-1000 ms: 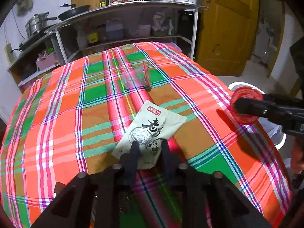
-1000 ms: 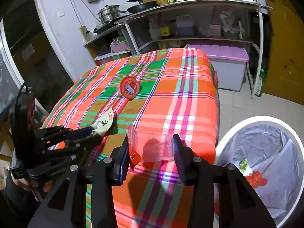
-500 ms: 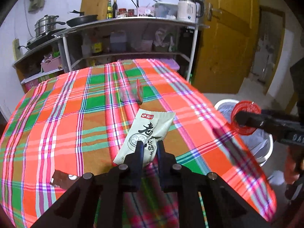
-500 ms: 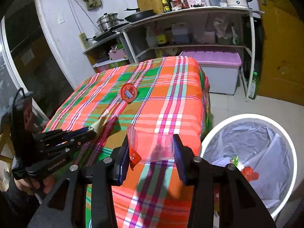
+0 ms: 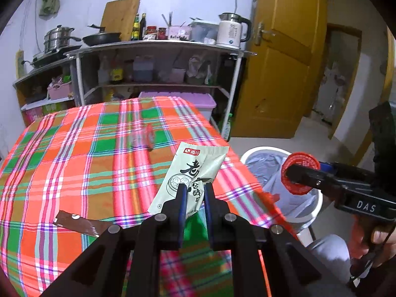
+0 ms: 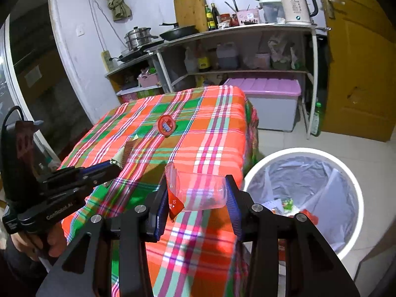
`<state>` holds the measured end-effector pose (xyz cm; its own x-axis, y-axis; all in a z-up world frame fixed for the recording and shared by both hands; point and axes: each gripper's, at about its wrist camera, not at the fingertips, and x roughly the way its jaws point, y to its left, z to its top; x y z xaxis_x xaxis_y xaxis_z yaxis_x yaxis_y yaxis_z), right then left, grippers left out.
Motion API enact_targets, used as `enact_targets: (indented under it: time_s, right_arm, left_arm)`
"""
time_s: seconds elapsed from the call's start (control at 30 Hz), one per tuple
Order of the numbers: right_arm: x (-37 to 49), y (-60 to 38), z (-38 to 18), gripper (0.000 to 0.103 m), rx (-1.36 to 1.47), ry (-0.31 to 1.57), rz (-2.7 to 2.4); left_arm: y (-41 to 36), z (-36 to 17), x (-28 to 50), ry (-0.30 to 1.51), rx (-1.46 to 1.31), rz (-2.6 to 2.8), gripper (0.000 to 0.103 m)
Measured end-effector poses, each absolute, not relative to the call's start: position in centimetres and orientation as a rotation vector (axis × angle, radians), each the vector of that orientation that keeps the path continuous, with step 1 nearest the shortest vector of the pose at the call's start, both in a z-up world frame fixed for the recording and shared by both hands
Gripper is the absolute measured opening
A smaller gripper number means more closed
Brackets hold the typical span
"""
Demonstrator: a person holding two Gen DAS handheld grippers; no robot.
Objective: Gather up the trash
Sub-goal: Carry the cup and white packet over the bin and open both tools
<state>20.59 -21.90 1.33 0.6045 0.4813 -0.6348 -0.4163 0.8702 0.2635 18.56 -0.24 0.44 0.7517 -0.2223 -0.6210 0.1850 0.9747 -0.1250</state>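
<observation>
Both loads are now off the table and closer to the bin than a second ago; the carry phase looks nearly done, with the drop next.

Left gripper [image 5: 193,191] is clamped on the pale green snack packet [image 5: 191,173]; a second ago the packet lay flat on the plaid tablecloth [image 5: 74,153], now it is lifted and tilted up, hanging over the table's right edge.

Right gripper [image 6: 196,195] is closed on a clear jelly cup [image 6: 201,191], its red peel-back lid [image 6: 174,203] flapping at the left finger; a second ago the cup was over the cloth, now it sits at the table corner just beside the white trash bin [image 6: 321,152], not yet over the opening.

Bin: lined with a grey-blue bag [image 6: 309,173]; some trash already at the bottom, red and green scraps, too small to identify.

Left on the table: a second jelly cup [image 6: 167,126] with its red lid on, mid-table; a brown wrapper [image 5: 79,224] near the front edge; so at least two more pickups by my count.

Next: shift both grippers right over the rim before releasing; the cup is light and round and could bounce off the rim if released early.
</observation>
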Motion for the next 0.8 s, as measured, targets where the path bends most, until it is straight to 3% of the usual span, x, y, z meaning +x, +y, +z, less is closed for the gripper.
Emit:
enact_targets:
  time_s: [0.8]
  right_arm:
    - [18.8,-30.7,1.2,0.043,0.165,0.738,0.358]
  left_arm:
    - [-9.9,0.8,19.7,0.684,0.013,-0.394,0.014]
